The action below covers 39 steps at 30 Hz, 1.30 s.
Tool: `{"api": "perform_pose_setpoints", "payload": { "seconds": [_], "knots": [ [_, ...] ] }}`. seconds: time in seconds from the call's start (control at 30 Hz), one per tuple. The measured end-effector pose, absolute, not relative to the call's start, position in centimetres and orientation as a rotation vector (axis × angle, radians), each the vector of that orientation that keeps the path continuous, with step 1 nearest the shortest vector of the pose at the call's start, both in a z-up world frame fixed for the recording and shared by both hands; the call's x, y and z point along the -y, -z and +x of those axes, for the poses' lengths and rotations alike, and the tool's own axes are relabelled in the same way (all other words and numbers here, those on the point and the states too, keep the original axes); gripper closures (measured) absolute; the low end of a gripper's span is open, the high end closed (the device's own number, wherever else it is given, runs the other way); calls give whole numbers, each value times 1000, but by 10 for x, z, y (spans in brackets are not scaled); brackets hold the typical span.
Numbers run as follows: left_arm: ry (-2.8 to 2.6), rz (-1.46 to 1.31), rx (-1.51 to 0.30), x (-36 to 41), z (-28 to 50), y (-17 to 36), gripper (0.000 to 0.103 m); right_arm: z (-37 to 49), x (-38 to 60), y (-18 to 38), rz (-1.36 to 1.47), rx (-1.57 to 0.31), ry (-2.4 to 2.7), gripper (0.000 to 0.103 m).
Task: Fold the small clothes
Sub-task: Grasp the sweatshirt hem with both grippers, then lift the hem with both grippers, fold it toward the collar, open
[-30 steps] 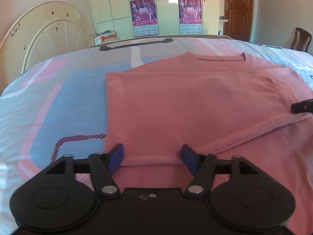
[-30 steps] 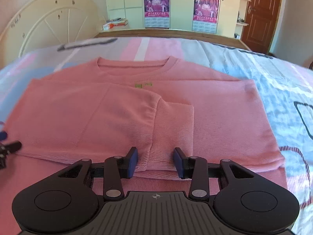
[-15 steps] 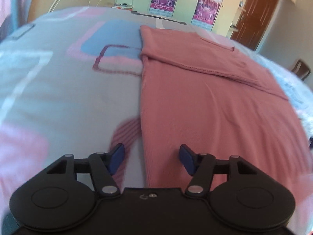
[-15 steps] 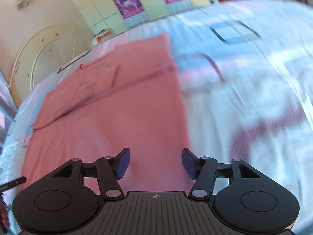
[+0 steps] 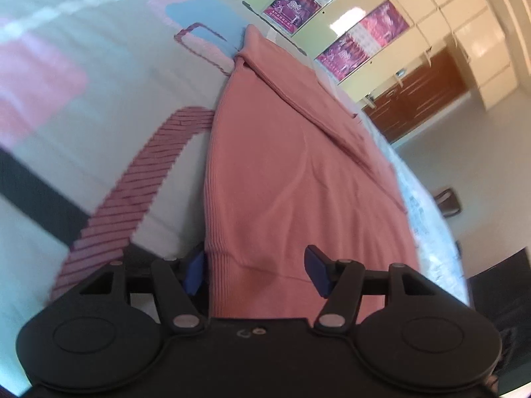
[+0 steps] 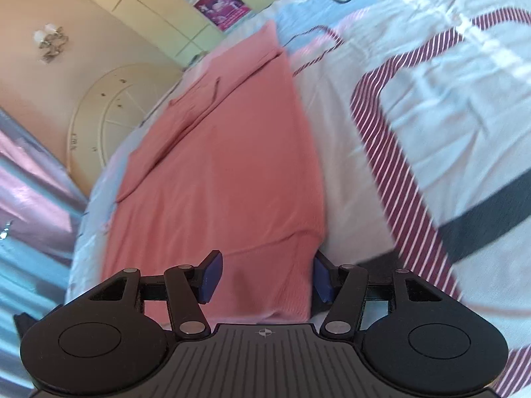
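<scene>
A pink knit sweater (image 5: 292,172) lies flat on the bed, its sleeves folded across the chest at the far end. It also shows in the right wrist view (image 6: 219,172). My left gripper (image 5: 257,270) is open at the sweater's bottom left hem corner, with the ribbed hem between its blue fingers (image 5: 317,270). My right gripper (image 6: 264,278) is open at the bottom right hem corner, with the hem between its blue fingers (image 6: 210,277). Neither gripper has closed on the cloth.
The bedsheet (image 6: 431,99) has white, pink, blue and striped maroon patches. A cream round headboard (image 6: 109,106) stands at the far end. Wardrobes with purple posters (image 5: 358,49) and a brown door (image 5: 418,93) line the far wall.
Both grippers have drawn back from the folded sleeves down the sweater to its bottom hem, one at each corner, and tilted outward. Both stayed open.
</scene>
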<state>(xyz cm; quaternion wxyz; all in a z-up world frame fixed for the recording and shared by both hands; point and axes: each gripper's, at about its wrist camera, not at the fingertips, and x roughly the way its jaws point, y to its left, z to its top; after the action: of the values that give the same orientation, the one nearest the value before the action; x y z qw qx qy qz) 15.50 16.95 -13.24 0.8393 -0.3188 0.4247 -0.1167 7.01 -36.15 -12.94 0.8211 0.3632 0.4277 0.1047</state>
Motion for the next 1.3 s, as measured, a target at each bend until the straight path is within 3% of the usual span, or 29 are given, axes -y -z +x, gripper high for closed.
{"api": "perform_pose_setpoints", "payload": {
  "seconds": [0.1,0.17,0.23,0.27,0.4,0.5,0.87,1.3],
  "knots": [
    [259,-710,-907,-169,150,141,63,69,364,131,821,-894,-230,49],
    [238,-710,-898,-168,153,142,72,73,366,138,858,-892,-217,79],
    [209,-704,-898,-170,154,145,93,76,367,145,866,-915,-195,91],
    [199,-688,-887,-171,150,143,98,77,368,144,861,-909,-196,95],
    [180,-636,-809,-170,133,130,98,60,381,126,907,-746,-256,96],
    [153,-603,-851,-170,134,144,98,69,374,141,763,-894,-208,96],
    [141,-754,-672,-170,150,105,99,100,378,81,710,-715,-277,96],
    [209,-749,-618,-161,376,57,99,305,374,33,706,-646,-201,96]
  ]
}}
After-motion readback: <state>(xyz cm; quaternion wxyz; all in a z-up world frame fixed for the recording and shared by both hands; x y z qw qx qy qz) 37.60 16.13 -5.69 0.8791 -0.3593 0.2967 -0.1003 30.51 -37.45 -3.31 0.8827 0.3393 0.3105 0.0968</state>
